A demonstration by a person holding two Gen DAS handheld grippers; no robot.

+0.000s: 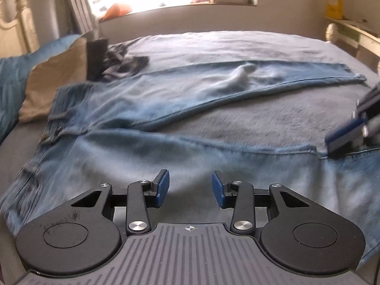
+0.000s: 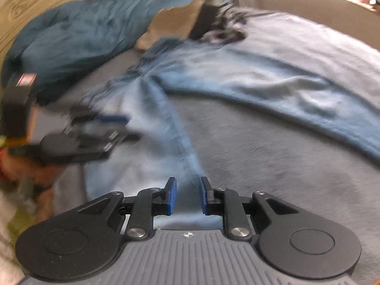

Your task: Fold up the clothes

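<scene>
Light blue jeans lie flat on the grey bed, waistband to the left and legs spread apart to the right. My left gripper hovers open above the near leg's thigh, nothing between its fingers. At the right edge of the left wrist view, my right gripper sits at the near leg's inner seam. In the right wrist view the right gripper is open with a narrow gap, and the inner seam of the jeans runs between its blue pads. The blurred left gripper is over the near leg, further left.
A beige pillow, a teal duvet and a dark heap of clothes lie beyond the waistband. A cream headboard stands at the left and a windowsill behind. The grey blanket shows between the legs.
</scene>
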